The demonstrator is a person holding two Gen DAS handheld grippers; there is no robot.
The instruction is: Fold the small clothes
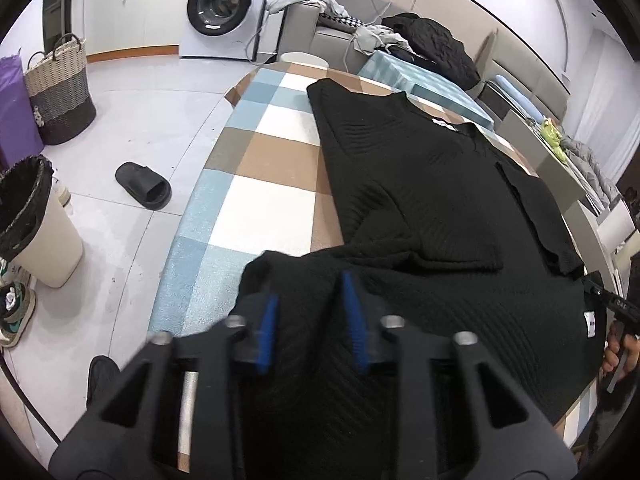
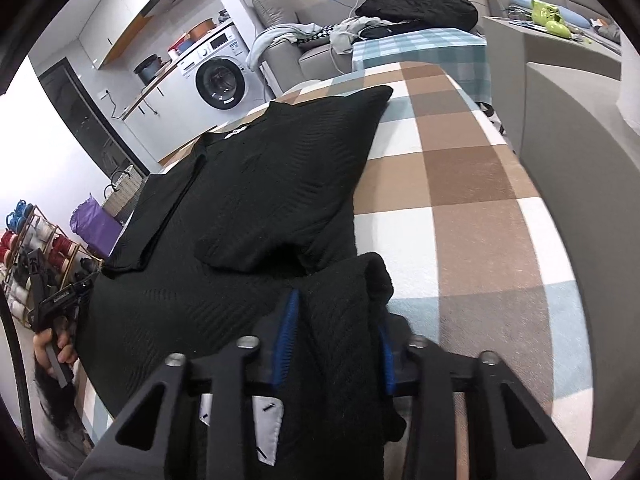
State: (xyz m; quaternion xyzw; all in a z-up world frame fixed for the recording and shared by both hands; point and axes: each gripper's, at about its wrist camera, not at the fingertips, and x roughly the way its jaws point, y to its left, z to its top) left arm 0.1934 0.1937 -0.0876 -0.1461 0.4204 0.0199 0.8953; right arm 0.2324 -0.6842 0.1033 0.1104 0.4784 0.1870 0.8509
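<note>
A black ribbed knit top [image 1: 420, 184] lies on the checked tablecloth [image 1: 256, 160], both sleeves folded in over its body. My left gripper [image 1: 310, 316] is shut on the top's near hem corner, fabric bunched between the blue pads [image 1: 354, 312]. In the right wrist view the same top [image 2: 276, 184] lies on the cloth [image 2: 460, 184]. My right gripper [image 2: 336, 344] is shut on the other hem corner, lifted into a fold between its pads [image 2: 286, 336]. Each gripper shows at the edge of the other's view.
A washing machine [image 1: 222, 8], woven basket [image 1: 60, 88], bin [image 1: 36, 224] and black slipper [image 1: 144, 186] are on the floor to the left. A sofa with a dark clothes pile [image 1: 432, 44] stands behind the table. A grey cabinet [image 2: 576, 168] is close on the right.
</note>
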